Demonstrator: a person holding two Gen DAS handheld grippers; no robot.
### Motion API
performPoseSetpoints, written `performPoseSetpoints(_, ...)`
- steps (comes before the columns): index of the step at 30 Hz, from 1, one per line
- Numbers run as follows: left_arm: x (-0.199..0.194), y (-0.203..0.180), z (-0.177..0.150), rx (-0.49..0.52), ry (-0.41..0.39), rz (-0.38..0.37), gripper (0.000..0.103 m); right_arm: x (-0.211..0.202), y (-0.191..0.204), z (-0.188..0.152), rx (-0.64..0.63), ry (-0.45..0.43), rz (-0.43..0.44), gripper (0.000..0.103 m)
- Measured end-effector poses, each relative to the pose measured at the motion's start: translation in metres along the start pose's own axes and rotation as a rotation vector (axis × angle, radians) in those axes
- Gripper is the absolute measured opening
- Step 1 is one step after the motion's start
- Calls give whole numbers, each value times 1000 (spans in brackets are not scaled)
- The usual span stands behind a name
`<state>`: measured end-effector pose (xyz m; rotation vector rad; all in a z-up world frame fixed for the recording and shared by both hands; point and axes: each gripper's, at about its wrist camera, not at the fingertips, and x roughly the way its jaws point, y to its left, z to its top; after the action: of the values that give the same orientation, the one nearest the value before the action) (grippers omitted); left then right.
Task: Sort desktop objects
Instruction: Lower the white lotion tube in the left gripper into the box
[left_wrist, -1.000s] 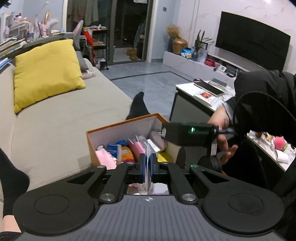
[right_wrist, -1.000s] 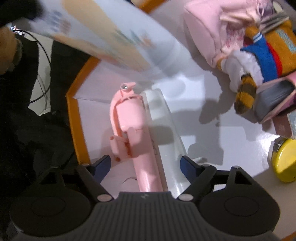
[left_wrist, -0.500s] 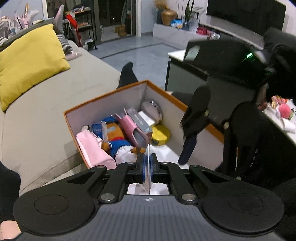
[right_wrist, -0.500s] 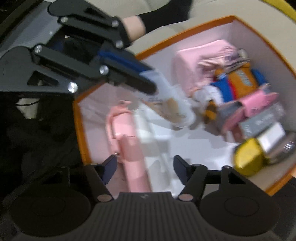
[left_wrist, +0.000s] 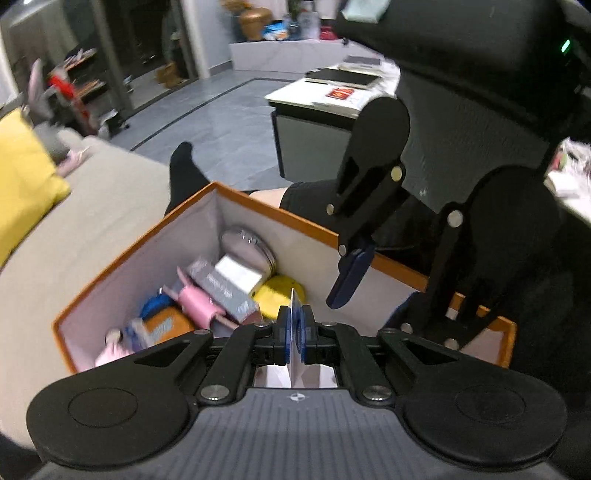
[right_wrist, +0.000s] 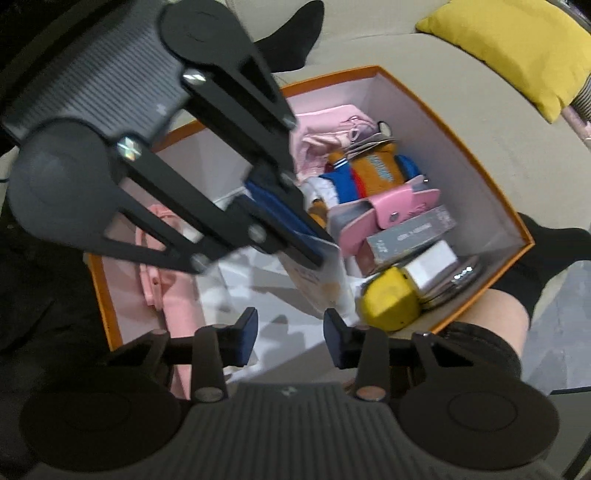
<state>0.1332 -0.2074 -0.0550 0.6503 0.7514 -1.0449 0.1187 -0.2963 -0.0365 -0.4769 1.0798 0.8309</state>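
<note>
1. The left gripper (left_wrist: 294, 334) has its fingers pinched tight on a thin flat packet (right_wrist: 317, 284), white with pale print. In the left wrist view the packet stands edge-on between the pads; in the right wrist view its free end hangs past the fingertips, down into the box.

2. The orange-rimmed box (right_wrist: 480, 173) lies directly beyond and below both sets of fingertips. The packet's lower edge hangs over a bare patch of the white floor, not yet resting on it as far as I can tell.

3. Past the packet, on its far side from the right gripper, sit a yellow round case (right_wrist: 388, 299), a white block, a grey carton (right_wrist: 410, 236), a pink pouch (right_wrist: 384, 216) and an orange and blue plush toy (right_wrist: 373, 173). On the other side of the left gripper's fingers, near the box wall, lies a long pink item (right_wrist: 162, 273).

4. The right gripper (right_wrist: 290, 338) hovers above the box floor with its jaws closing, about half open and with nothing between them.

5. Step in hand, as I judge it: dropping the packet into the box with the other sorted things.

6. The next move calls for lowering the left fingertips a little more, aiming for the bare floor between the long pink item and the yellow round case, then parting the fingers. The right gripper should stay clear of the packet's path.
</note>
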Motion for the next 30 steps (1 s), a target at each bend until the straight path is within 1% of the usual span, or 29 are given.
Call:
performPoseSetpoints(3, 15, 1, 6, 39, 32, -3, 4, 0, -5, 0, 9, -9, -10, 42)
performPoseSetpoints(6, 22, 5, 13, 55, 41, -17, 5, -3, -10, -1, 16, -14, -24, 42)
performPoseSetpoints(13, 31, 0, 19, 189, 67, 8, 5, -1, -15, -2, 33, -16, -26, 43)
performPoseSetpoints(18, 31, 6, 18, 152, 60, 6, 5, 2, -15, 0, 41, -6, -35, 43)
performPoseSetpoints(21, 23, 8, 15, 119, 49, 20, 9, 2, -12, 2, 44, -4, -43, 44)
performPoseSetpoints(23, 11, 8, 12, 90, 33, 28, 11, 1, -9, 3, 44, -3, -49, 46)
performPoseSetpoints(25, -4, 6, 8, 61, 5, 42, 16, 0, -6, 3, 41, -5, -54, 48)
performPoseSetpoints(27, -21, 3, 2, 33, -22, 60, 18, -1, -1, 3, 44, -9, -64, 49)
performPoseSetpoints(30, -46, -3, -9, -7, -43, 92, 21, -2, 11, 2, 49, -9, -87, 49)
